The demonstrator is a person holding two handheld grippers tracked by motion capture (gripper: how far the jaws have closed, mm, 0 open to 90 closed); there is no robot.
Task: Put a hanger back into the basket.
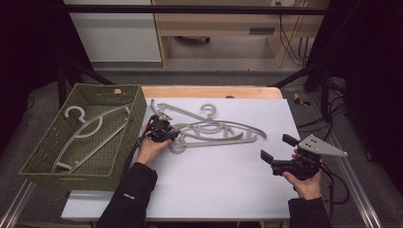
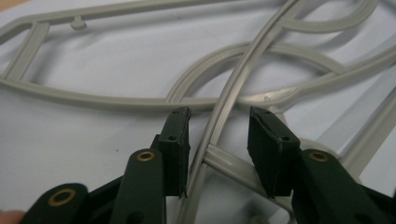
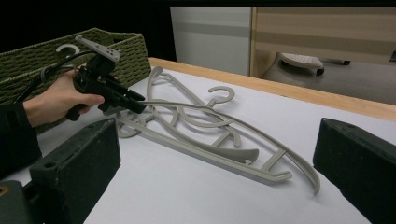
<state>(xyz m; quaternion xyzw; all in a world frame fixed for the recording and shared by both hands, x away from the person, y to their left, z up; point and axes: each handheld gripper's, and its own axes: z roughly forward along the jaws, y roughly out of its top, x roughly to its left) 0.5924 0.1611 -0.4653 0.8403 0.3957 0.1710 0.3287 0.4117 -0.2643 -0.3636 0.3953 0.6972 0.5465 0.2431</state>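
Hangers [image 1: 214,129] grey plastic, thin-railed, curved hooks, tangled in overlapping pile.

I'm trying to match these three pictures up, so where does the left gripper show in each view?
High view: left gripper left of centre, at the pile of grey hangers.
Left gripper view: its jaws rise from the bottom, astride a hanger bar.
Right gripper view: upper left, by the green basket.
Shared landmark: the pile of grey hangers.
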